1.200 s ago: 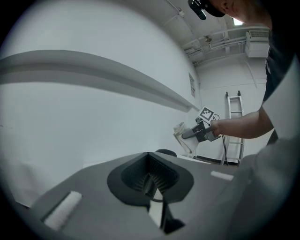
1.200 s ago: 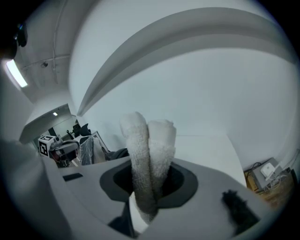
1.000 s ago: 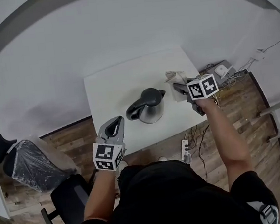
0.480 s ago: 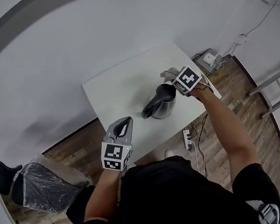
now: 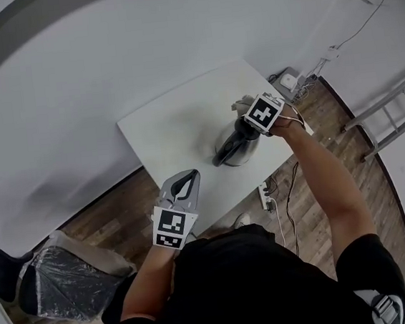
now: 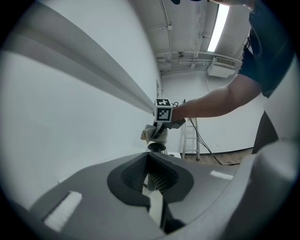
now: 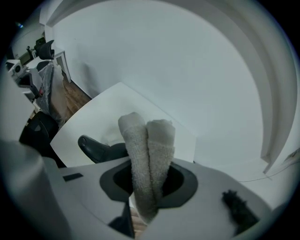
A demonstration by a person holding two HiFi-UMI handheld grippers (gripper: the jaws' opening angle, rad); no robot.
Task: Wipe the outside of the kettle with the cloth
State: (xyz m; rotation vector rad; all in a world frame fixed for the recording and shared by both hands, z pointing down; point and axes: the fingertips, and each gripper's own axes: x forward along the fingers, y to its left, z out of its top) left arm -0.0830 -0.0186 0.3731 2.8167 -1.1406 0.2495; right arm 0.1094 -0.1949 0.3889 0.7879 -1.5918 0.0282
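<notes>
R gripper (image 5: 247,123) now over kettle (image 5: 231,149), clamped on cloth (image 7: 149,140); L gripper (image 5: 187,176) closed, empty, near-left; ladder (image 5: 388,113) right.

Surroundings of a white counter in a bare room.
The rectangular counter (image 5: 163,126) stands against a white wall (image 5: 71,78) on a wood-plank floor (image 5: 114,214). A plastic-wrapped chair (image 5: 59,270) stands to its left, a power strip (image 5: 266,195) with cables lies by its right corner, and a ladder (image 5: 391,109) stands farther right. A strip light (image 6: 219,28) hangs overhead.
</notes>
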